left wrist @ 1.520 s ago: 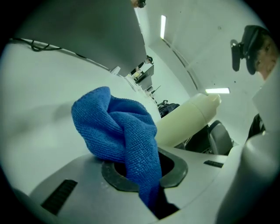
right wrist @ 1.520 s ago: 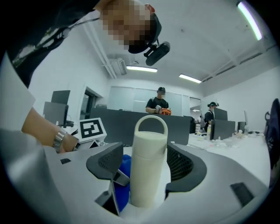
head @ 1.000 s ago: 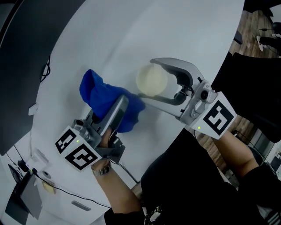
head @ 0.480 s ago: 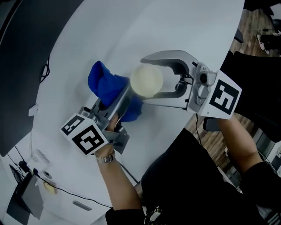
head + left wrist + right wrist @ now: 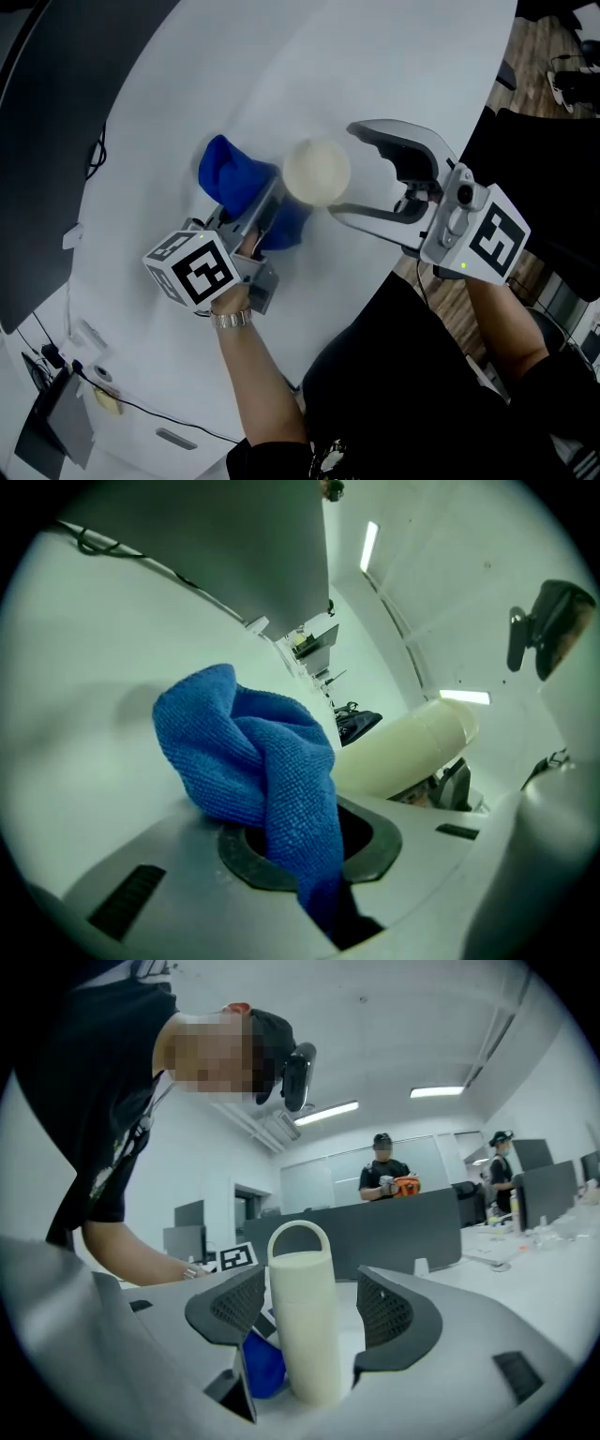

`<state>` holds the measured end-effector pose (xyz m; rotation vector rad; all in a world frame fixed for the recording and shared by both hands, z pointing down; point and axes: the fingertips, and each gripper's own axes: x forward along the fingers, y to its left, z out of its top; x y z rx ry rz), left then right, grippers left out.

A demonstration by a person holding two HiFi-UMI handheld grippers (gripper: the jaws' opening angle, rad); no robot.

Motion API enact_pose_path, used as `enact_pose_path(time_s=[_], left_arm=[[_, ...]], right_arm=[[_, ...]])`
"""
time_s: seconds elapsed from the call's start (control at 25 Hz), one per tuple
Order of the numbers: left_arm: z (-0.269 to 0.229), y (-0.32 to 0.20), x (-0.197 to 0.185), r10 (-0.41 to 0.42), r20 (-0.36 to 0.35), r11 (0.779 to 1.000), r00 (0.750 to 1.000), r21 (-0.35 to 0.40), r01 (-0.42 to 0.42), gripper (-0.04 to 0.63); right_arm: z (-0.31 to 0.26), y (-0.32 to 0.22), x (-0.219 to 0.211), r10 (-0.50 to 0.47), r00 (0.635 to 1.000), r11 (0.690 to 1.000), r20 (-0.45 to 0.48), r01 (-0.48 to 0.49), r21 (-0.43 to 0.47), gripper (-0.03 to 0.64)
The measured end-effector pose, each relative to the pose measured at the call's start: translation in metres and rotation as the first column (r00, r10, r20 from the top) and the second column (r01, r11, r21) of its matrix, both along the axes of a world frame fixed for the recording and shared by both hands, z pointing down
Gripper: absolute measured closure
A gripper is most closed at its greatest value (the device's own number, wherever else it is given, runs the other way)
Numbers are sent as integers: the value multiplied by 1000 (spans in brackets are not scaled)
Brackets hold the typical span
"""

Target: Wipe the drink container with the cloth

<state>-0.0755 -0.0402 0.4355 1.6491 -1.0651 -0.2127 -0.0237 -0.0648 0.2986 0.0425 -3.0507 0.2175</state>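
Observation:
A cream drink bottle [image 5: 317,172] with a loop handle stands upright on the white table [image 5: 375,56]. My right gripper [image 5: 344,170] is open, with the bottle [image 5: 305,1321] between its jaw tips and a gap on each side. My left gripper [image 5: 270,195] is shut on a bunched blue cloth [image 5: 234,183]. The cloth [image 5: 258,761] hangs out of the left gripper [image 5: 323,883] and lies against the bottle's left side. In the left gripper view the bottle [image 5: 403,752] shows just beyond the cloth. The bottle's base is hidden in the head view.
The table's curved edge [image 5: 394,272] runs close to the person's body, with wooden floor [image 5: 539,56] beyond. A dark partition [image 5: 56,112] borders the table's left. Cables and small devices [image 5: 56,375] lie at lower left. Two people [image 5: 384,1176] stand far off.
My right gripper has drawn back to the right, so the bottle now sits at its jaw tips. My left gripper has moved up and right with the cloth, closer against the bottle.

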Motion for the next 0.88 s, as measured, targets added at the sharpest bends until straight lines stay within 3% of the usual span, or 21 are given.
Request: enact_pose_path(time_s=[0.08, 0.16, 0.24, 0.4, 0.48, 0.56, 0.68, 0.76, 0.88], left_arm=[[-5, -3, 8, 7, 22, 1000, 1000, 10, -7, 555], [-6, -4, 9, 2, 54, 1000, 999, 12, -3, 555], [-6, -3, 8, -11, 80, 1000, 997, 9, 10, 555], [-4, -5, 9, -22, 113, 1000, 993, 1, 22, 555], [-3, -4, 9, -24, 127, 1000, 992, -8, 25, 555], [-5, 2, 12, -14, 110, 1000, 994, -13, 15, 555], [-33, 12, 9, -43, 11, 998, 999, 43, 42, 555], [-70, 13, 5, -82, -75, 988, 994, 123, 91, 555], [-117, 3, 4, -75, -129, 970, 989, 222, 103, 555]], right_arm=[[-8, 2, 16, 126, 992, 990, 1, -126, 56, 341], [-8, 13, 11, 183, 983, 977, -1, -182, 114, 341], [-5, 17, -2, 243, 970, 962, 0, -241, 127, 341], [-9, 0, -18, 420, 907, 897, 17, -418, 141, 341], [-8, 0, -22, 420, 907, 897, 23, -419, 137, 342], [1, 6, -22, 321, 947, 941, -12, -317, 121, 342], [12, 6, -16, 74, 995, 997, -68, -72, 35, 342], [8, 5, -14, -119, 992, 993, -47, 120, 21, 342], [1, 10, -18, -333, 942, 941, -35, 334, 45, 342]])
